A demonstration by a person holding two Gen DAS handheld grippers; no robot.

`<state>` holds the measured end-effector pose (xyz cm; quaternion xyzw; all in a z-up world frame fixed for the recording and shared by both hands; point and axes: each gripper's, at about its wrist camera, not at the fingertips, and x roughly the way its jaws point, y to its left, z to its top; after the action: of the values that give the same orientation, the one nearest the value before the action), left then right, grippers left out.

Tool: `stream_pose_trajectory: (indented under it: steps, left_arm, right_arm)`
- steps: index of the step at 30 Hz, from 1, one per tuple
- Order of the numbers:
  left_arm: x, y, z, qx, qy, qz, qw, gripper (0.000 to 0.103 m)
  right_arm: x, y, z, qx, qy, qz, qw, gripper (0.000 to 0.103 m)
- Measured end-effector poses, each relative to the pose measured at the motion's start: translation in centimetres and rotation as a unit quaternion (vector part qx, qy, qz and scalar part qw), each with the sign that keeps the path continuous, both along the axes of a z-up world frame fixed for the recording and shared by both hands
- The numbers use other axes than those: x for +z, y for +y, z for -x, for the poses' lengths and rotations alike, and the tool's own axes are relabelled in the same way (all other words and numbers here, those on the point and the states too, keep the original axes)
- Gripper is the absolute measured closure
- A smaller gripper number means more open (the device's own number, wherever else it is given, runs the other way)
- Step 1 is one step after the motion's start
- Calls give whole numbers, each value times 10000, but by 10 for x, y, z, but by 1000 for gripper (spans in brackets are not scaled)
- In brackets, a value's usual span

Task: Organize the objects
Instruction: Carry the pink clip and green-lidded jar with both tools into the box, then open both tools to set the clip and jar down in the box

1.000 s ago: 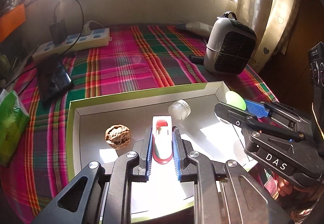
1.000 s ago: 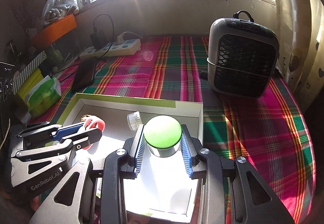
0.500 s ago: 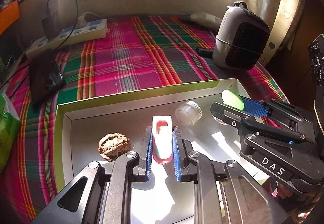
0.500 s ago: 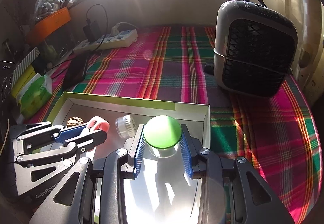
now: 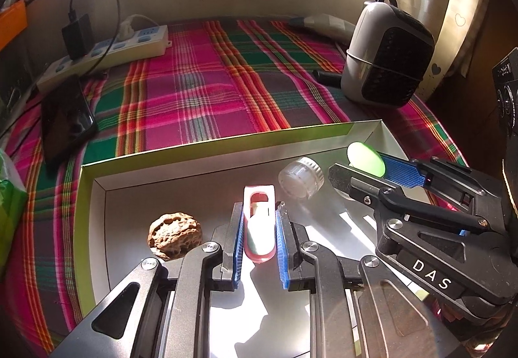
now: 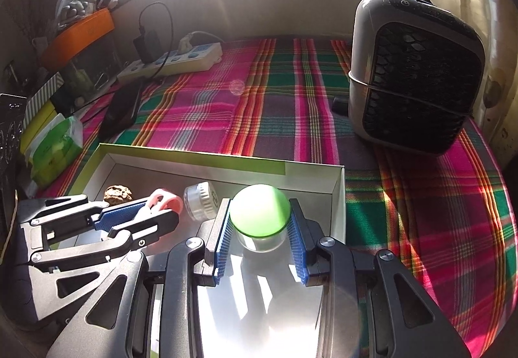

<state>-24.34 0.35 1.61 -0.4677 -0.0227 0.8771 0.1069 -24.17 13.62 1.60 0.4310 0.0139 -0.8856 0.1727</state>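
**Both tools loaded, low over the box**

My left tool [image 5: 259,240] has its blue pads closed on a slim red-and-white clip-like object [image 5: 259,222], which stands lengthways between them, its white end pointing toward the upper part of the left wrist frame. My right tool [image 6: 260,236] is clamped, jaws a little wider, on a small clear jar with a round green lid [image 6: 260,210]; the pads press on the lid's sides. Both things hang over the pale floor of the shallow box [image 5: 200,149] with the green rim, at lower centre of each frame. I cannot tell whether either yet touches the floor.

Already lying in the box are a walnut [image 5: 174,236], just left of my left tool, and a clear ribbed cap [image 5: 301,178], which sits between the two tools, near the far wall.

To set these down well, I judge I should lower each piece until it rests on the floor before letting the pads part, and part them only slightly so nothing is flicked. The jar looks likely to roll if tipped, so I would keep it upright. The cap is close to both tools; I would avoid nudging it.

Around the box lies the plaid cloth [image 6: 291,105]. A grey fan heater [image 6: 417,73] stands at upper right, a power strip [image 5: 106,53] and a dark phone [image 5: 66,118] at upper left.
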Motion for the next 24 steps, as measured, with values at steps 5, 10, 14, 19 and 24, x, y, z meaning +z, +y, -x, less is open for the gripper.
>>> stream_pose_trajectory:
  steps: [5,10,14,19,24]
  left_arm:
    - [0,0,0,8,-2,-11,10000,87]
    - [1,1,1,4,-3,29,10000,87]
    - [2,2,0,26,-13,9,10000,84]
    - [6,1,-4,18,46,-40,10000,80]
    - [9,0,-8,14,81,-33,10000,76]
  right_arm:
    - [0,0,0,8,21,-30,10000,68]
    - [0,0,0,9,16,-42,10000,68]
    - [1,3,0,-30,4,25,10000,68]
    - [2,3,-1,-75,14,76,9999,68]
    - [7,5,-4,-111,97,130,9998,59]
